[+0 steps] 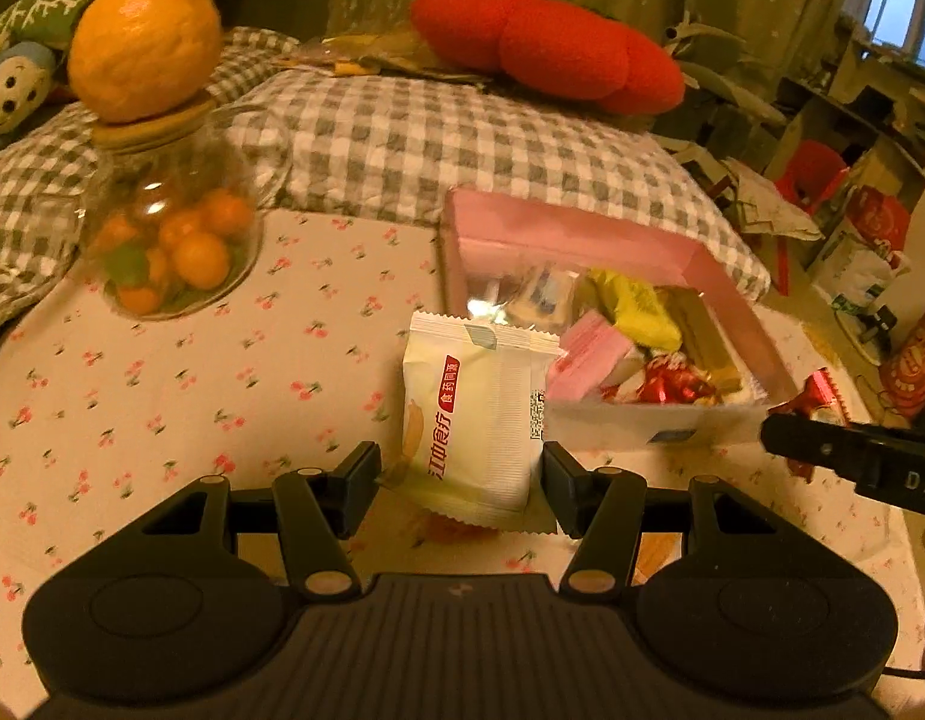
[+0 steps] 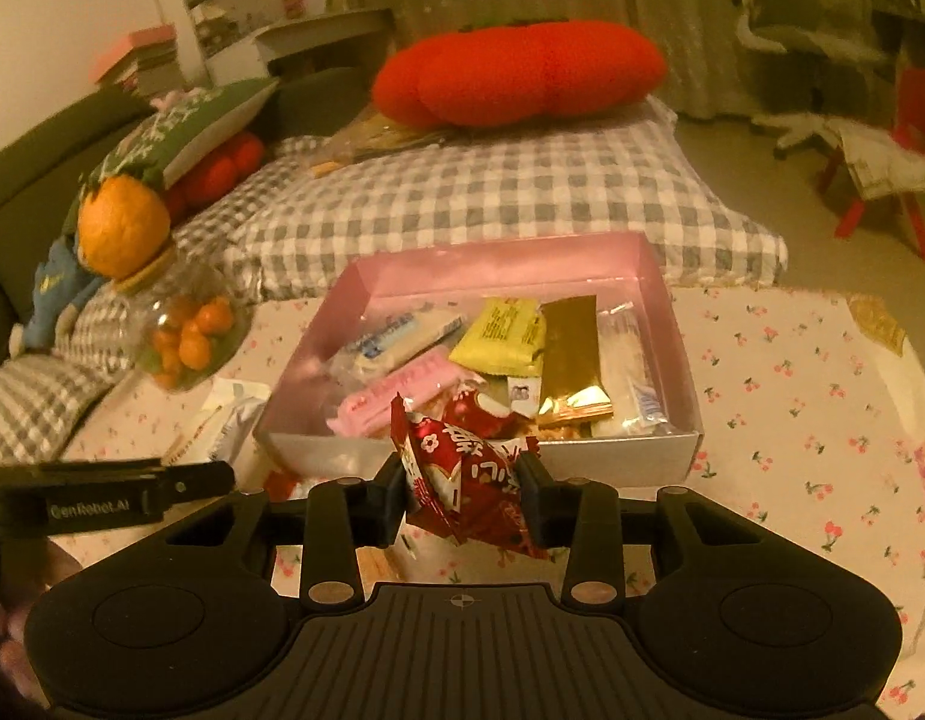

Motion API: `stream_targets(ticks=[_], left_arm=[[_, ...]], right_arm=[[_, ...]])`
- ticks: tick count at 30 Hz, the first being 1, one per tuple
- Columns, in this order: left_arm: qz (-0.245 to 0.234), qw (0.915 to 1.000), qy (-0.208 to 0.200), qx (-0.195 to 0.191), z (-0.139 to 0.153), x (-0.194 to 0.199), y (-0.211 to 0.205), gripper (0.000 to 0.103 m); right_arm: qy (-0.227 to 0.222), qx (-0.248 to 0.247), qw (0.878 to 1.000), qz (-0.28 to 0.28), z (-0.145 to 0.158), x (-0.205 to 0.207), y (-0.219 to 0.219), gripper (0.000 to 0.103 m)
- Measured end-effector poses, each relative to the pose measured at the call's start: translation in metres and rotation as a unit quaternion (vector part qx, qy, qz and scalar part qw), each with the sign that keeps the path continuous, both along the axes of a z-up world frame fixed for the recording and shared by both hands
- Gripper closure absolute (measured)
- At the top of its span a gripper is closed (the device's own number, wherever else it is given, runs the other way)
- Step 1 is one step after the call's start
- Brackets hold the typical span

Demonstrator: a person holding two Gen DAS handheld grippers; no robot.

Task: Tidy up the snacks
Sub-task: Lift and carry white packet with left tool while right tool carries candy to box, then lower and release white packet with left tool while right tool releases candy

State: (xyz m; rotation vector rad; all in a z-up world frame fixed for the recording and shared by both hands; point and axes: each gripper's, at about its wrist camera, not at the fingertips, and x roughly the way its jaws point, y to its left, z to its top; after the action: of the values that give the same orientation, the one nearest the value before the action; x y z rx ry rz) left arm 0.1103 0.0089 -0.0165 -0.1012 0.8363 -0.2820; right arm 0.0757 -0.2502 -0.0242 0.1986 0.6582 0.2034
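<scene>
A cream snack packet [image 1: 474, 420] with red lettering stands upright between the fingers of my left gripper [image 1: 462, 480], which is shut on it just left of the pink box [image 1: 582, 234]. The box holds several wrapped snacks: yellow, gold, pink, white and red. My right gripper [image 2: 465, 498] is shut on a crumpled red snack packet [image 2: 462, 468], held a little above the tablecloth at the near wall of the pink box [image 2: 492, 252]. The left wrist view shows a right fingertip [image 1: 822, 450] with that red packet [image 1: 822, 390]. In the right wrist view, a left finger [image 2: 162, 486] and the cream packet [image 2: 234, 426] appear.
A glass jar [image 1: 168, 240] of small oranges, with a big orange [image 1: 144, 42] on its lid, stands at the table's far left. The cherry-print tablecloth [image 2: 792, 408] lies open to the right of the box. A gold wrapper [image 2: 876, 324] lies far right. Behind are a checked cushion [image 2: 492, 198] and a red plush [image 2: 516, 72].
</scene>
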Motion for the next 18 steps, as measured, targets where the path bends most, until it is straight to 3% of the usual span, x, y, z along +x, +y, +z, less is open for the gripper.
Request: stream_targets(ticks=[10,13,18], left_arm=[[-0.017,0.9997,-0.016,-0.005,-0.005,0.031,-0.033,0.049],[-0.013,0.9996,-0.024,0.009,-0.005,0.042,-0.041,0.049],[0.003,0.9996,-0.023,0.013,-0.009,0.058,-0.039,0.061]], right_arm=[[-0.001,0.003,1.0,-0.026,0.0,0.047,-0.003,0.065],[0.0,0.0,1.0,-0.027,-0.001,0.062,-0.002,0.065],[0.005,0.001,1.0,-0.03,-0.004,0.086,0.003,0.065]])
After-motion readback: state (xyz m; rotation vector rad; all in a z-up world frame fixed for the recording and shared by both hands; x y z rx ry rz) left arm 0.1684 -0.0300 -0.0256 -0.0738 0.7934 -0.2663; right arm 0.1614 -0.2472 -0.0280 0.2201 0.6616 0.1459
